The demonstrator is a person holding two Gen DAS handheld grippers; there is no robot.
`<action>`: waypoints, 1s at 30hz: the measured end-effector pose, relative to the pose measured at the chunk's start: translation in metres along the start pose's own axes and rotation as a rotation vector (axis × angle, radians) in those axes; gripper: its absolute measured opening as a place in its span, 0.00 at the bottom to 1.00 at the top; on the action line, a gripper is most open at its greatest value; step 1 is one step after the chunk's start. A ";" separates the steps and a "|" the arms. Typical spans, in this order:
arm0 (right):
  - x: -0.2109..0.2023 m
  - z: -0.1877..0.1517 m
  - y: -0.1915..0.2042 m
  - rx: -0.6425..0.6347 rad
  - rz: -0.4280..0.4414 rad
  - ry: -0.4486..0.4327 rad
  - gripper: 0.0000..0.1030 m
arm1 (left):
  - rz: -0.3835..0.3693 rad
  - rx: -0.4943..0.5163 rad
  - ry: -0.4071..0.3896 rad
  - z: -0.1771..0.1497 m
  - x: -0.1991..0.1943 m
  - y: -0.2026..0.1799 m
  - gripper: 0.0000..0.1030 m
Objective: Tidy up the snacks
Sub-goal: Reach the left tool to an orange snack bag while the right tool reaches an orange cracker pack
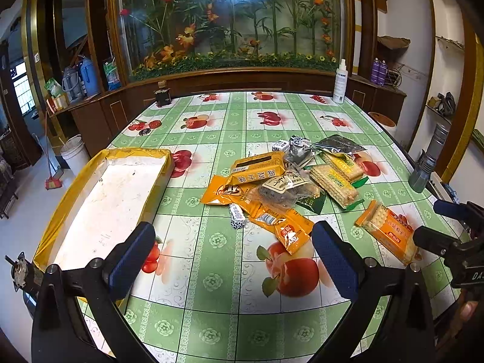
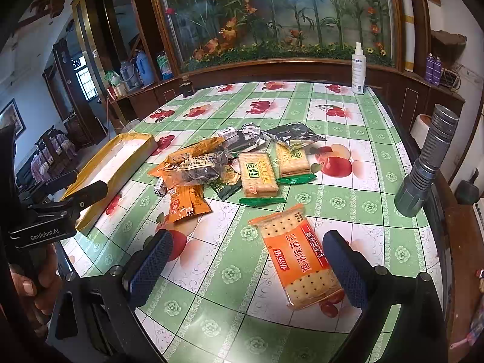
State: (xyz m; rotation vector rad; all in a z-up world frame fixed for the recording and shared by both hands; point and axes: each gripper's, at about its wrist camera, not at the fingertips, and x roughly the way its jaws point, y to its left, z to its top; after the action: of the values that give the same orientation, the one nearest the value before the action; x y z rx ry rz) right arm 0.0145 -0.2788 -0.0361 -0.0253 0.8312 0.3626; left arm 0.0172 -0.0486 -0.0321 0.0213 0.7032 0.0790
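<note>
A pile of snack packets (image 1: 284, 178) lies mid-table: orange packs, yellow cracker packs, silver wrappers and small candies; it also shows in the right wrist view (image 2: 230, 163). An orange cracker pack (image 2: 299, 257) lies apart, nearer the front, also in the left wrist view (image 1: 387, 230). A shallow yellow-rimmed white tray (image 1: 106, 208) sits empty at the left, seen too in the right wrist view (image 2: 115, 163). My left gripper (image 1: 233, 260) is open and empty above the cloth, in front of the pile. My right gripper (image 2: 248, 266) is open, its right finger beside the orange cracker pack.
A green fruit-print cloth (image 1: 230, 121) covers the table. A white spray bottle (image 1: 340, 81) and a dark jar (image 1: 162, 95) stand at the far edge. A grey flashlight (image 2: 426, 163) stands at the right edge. A cabinet with a flower display is behind.
</note>
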 end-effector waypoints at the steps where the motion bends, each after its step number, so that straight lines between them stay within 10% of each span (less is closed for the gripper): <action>1: 0.001 0.000 0.000 -0.001 -0.004 0.006 0.97 | -0.004 -0.004 0.003 0.000 0.001 0.000 1.00; 15: 0.003 -0.007 -0.016 0.014 -0.022 0.039 0.97 | -0.166 -0.134 0.136 -0.013 0.036 0.004 1.00; 30: 0.007 -0.010 -0.020 0.005 -0.108 0.023 0.97 | -0.145 -0.120 0.150 -0.009 0.039 -0.017 1.00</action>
State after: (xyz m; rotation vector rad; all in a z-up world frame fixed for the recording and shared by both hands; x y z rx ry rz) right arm 0.0183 -0.2975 -0.0502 -0.0693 0.8499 0.2587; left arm 0.0424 -0.0625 -0.0646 -0.1521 0.8469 -0.0161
